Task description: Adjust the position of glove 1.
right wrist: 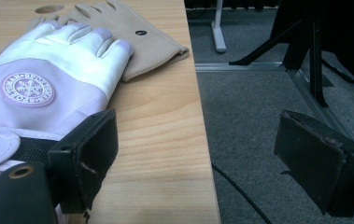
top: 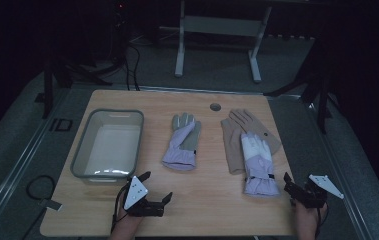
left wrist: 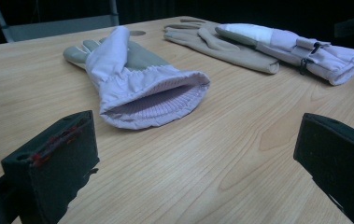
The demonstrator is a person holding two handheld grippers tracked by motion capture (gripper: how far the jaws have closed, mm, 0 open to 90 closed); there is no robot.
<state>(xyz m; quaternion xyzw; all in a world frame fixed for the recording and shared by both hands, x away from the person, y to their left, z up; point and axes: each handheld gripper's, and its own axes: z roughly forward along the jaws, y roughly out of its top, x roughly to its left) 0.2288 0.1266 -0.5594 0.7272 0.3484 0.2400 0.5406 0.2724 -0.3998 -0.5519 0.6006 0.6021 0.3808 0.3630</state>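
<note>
Bin sits bare near the table's left edge

Grey bin (top: 108,144) holds nothing; gloves (top: 182,142) lie outside; left gripper (top: 154,187) and right gripper (top: 291,186) both released.

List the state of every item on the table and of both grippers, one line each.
Grey plastic bin: upright, empty.
Lilac-and-grey glove lying alone: flat on the table, cuff gaping open toward the person.
Beige fabric glove: flat, partly covered.
White-and-lilac glove with round badge: lying on the beige glove, strap fastened.
Left gripper: open, holding nothing.
Right gripper: open, holding nothing, beside the white-and-lilac glove's cuff.
</note>
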